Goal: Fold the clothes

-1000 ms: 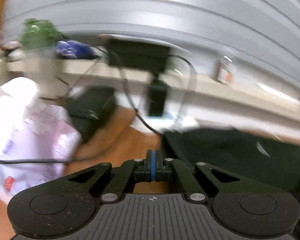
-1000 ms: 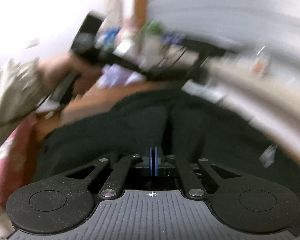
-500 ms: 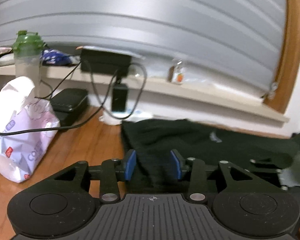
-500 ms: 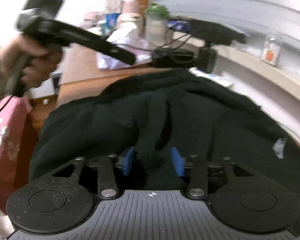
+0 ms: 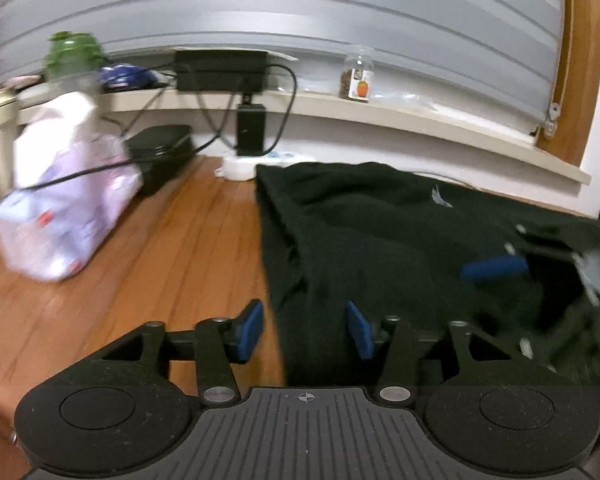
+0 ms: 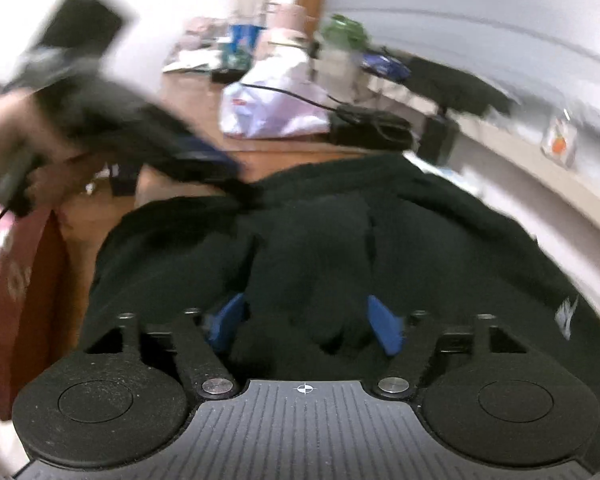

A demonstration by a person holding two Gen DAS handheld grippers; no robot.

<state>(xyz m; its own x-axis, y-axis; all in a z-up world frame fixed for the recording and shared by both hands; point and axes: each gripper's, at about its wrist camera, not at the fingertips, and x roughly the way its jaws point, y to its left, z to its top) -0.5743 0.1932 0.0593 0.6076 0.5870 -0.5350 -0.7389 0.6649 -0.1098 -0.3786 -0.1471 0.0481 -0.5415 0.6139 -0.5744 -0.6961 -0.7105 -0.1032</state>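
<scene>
Left wrist view: the left tool [image 5: 305,330] has its blue pads parted and widening, gripping nothing; the near edge of the black garment [image 5: 400,240] runs between them without being pinched. That garment lies spread on the wooden table [image 5: 160,264]. Left of the garment sits a pale plastic bag [image 5: 66,208]; right of it, blurred, the right tool [image 5: 540,276].

Right wrist view: the right tool [image 6: 306,326] is opening too, a raised fold of the black garment [image 6: 320,240] between its pads, loose. Beyond the garment's left edge, a hand [image 6: 8,152] carries the blurred left tool [image 6: 204,160].
</scene>
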